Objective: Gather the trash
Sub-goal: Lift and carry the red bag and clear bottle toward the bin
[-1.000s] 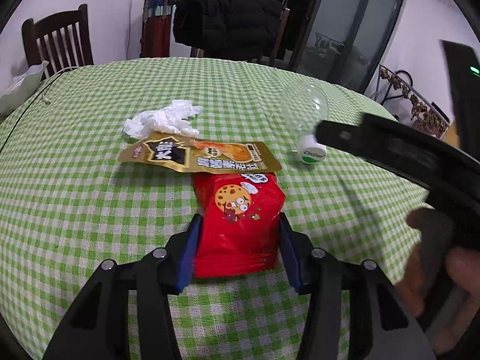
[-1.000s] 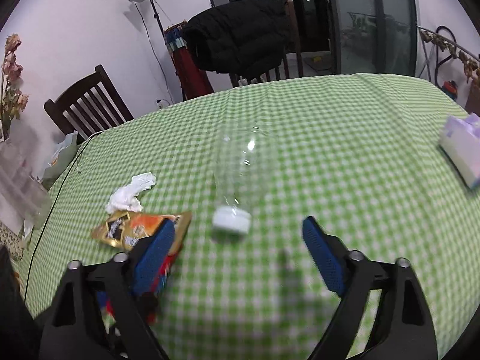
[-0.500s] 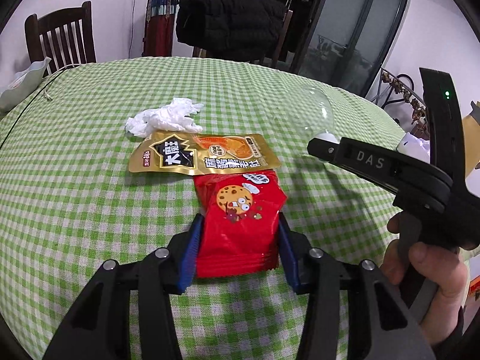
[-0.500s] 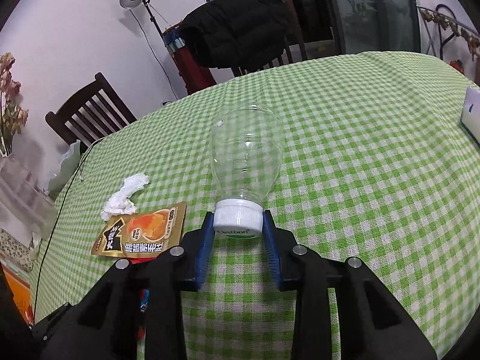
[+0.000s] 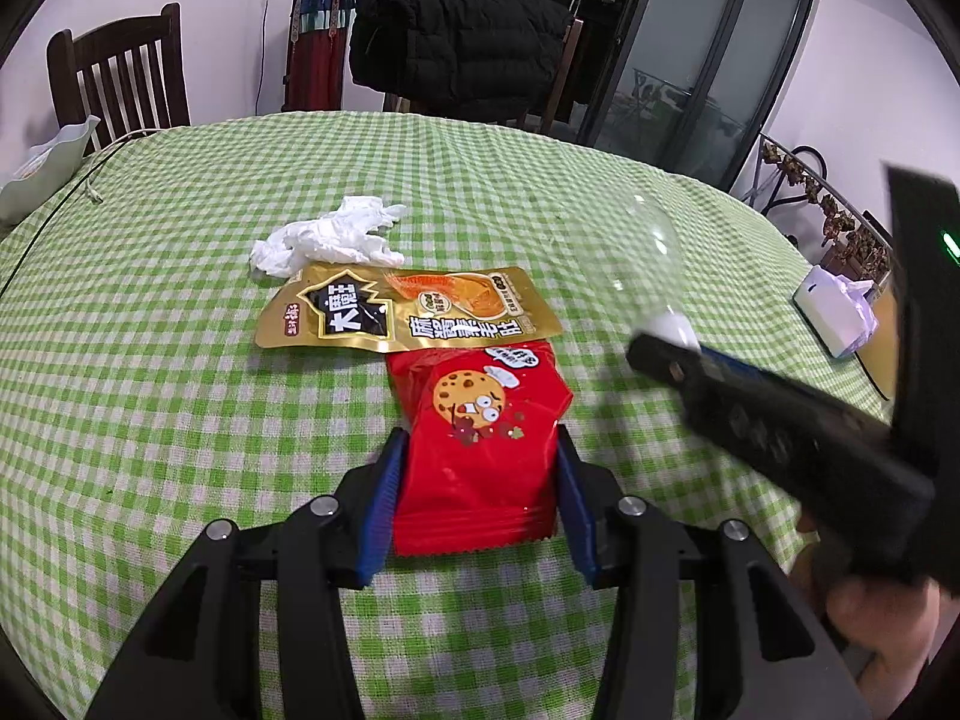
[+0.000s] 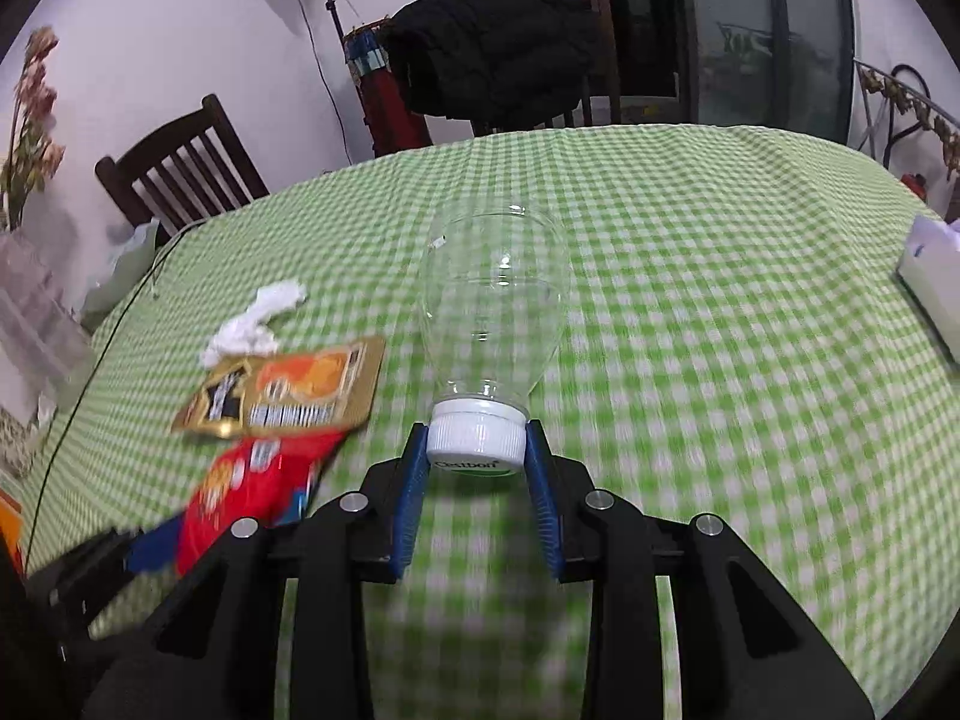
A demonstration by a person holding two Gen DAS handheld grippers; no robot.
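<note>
Left claw (image 5: 477,483) gripped red packet (image 5: 480,438); right claw (image 6: 475,480) pinched bottle (image 6: 492,306) by cap (image 6: 476,435) only. Risk: bottle pivots, slips; packet slides out.

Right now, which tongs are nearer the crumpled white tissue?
Left. The left tongs grip the red cookie packet, just short of the tissue; the right tongs hold the bottle cap, off to its right.
</note>
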